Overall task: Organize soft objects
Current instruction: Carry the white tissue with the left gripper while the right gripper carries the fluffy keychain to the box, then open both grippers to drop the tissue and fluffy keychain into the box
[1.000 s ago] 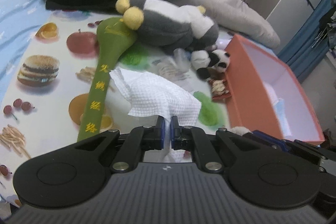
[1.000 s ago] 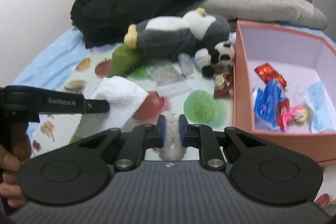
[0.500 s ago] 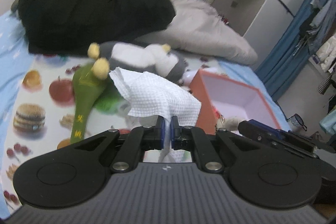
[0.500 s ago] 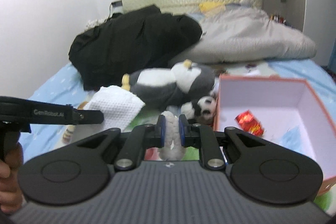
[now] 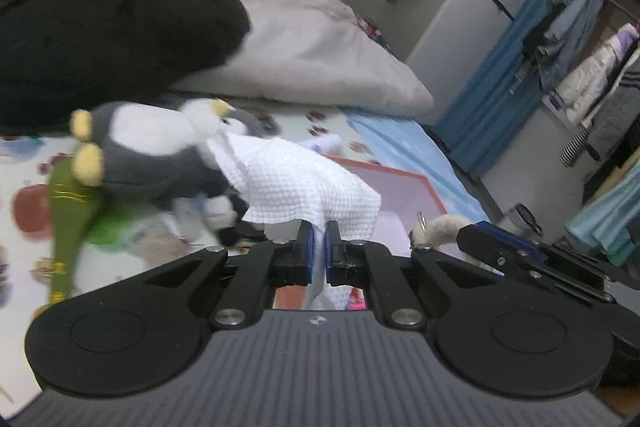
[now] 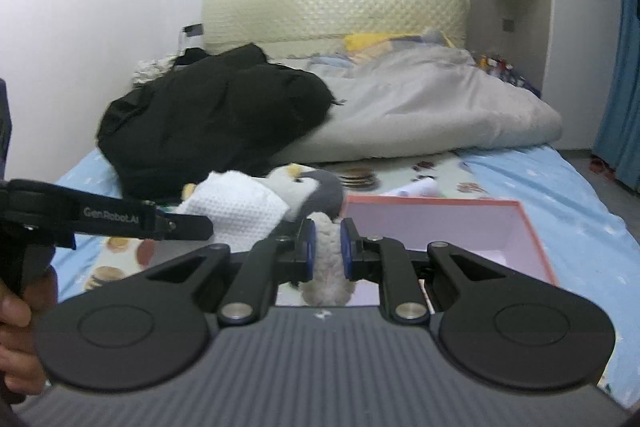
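My left gripper (image 5: 318, 247) is shut on a white waffle cloth (image 5: 296, 183) and holds it in the air above the bed. The cloth also shows in the right wrist view (image 6: 236, 211). My right gripper (image 6: 327, 247) is shut on a fuzzy cream plush piece (image 6: 327, 267), which shows in the left wrist view (image 5: 438, 229) too. A salmon box with a pale pink inside (image 6: 440, 223) lies on the bed just ahead of the right gripper. A grey and white penguin plush (image 5: 160, 155) lies left of the box.
A black coat (image 6: 212, 123) and a grey duvet (image 6: 420, 111) are piled at the head of the bed. A green plush stick (image 5: 68, 227) lies on the food-print mat (image 5: 24, 227). A grey wardrobe (image 5: 440, 19) and blue curtains (image 5: 500, 91) stand to the right.
Both grippers have lifted up from the mat with their loads. The views now tilt toward the head of the bed, and the box sits lower and closer.
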Available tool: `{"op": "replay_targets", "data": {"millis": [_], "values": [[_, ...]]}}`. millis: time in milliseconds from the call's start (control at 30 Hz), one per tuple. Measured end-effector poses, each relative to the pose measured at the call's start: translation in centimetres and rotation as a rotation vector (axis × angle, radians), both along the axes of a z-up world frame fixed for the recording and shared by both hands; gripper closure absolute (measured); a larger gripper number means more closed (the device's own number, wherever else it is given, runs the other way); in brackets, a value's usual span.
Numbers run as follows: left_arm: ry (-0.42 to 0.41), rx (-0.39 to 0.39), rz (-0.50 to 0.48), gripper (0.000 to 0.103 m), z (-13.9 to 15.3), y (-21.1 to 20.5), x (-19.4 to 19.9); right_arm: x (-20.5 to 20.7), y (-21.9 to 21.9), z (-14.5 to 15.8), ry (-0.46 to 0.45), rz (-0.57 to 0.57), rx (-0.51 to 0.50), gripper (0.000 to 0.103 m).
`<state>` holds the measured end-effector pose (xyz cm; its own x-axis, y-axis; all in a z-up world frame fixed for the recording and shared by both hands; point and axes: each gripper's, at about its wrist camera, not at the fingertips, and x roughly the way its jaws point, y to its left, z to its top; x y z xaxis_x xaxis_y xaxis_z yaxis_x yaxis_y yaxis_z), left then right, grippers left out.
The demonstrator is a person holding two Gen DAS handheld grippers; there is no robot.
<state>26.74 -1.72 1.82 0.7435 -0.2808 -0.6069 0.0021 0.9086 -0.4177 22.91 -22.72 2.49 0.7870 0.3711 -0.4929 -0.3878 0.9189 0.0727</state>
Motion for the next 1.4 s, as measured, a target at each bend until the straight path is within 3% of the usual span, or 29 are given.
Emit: {"op": "replay_targets", "data": {"millis": [267, 367, 467, 733, 900, 933, 1000, 1033, 1133, 1400], "values": [[0.128, -0.001, -0.125, 0.096, -3.0, -5.6, 6.9, 5.8, -5.5, -2.5, 0.202, -0.089, -0.009, 0.086], [0.179, 0.054, -0.201, 0.096, -5.1, -8.4, 8.5, 7.6, -7.9, -4.4, 0.288, -0.133, 0.019, 0.086], [0.225, 0.087, -0.219, 0.096, -7.2, -10.1, 9.4, 8.9, -9.6, -6.6, 0.344, -0.176, -0.005, 0.086], [0.324, 0.037, -0.237, 0.096, -10.7, -11.4, 11.0, 10.2, -12.0, -11.1, 0.446, -0.255, -0.055, 0.086], [0.328, 0.048, -0.250, 0.091, -11.1, -11.7, 11.3, 10.2, -12.8, -11.6, 0.466, -0.264, -0.035, 0.084], [0.331, 0.050, -0.252, 0.087, -11.0, -11.8, 11.3, 10.1, -12.9, -11.6, 0.464, -0.263, -0.026, 0.083], [0.325, 0.057, -0.252, 0.058, -10.7, -11.8, 11.3, 10.1, -13.0, -11.4, 0.459, -0.259, -0.015, 0.081], [0.305, 0.061, -0.248, 0.056, -10.3, -11.8, 11.0, 10.1, -13.0, -11.2, 0.455, -0.263, -0.018, 0.079], [0.261, 0.109, -0.245, 0.055, -9.3, -11.9, 10.4, 9.6, -12.6, -10.4, 0.404, -0.262, -0.047, 0.071], [0.136, 0.140, -0.216, 0.055, -6.6, -10.5, 7.6, 7.0, -11.3, -7.3, 0.279, -0.220, -0.012, 0.071]]}}
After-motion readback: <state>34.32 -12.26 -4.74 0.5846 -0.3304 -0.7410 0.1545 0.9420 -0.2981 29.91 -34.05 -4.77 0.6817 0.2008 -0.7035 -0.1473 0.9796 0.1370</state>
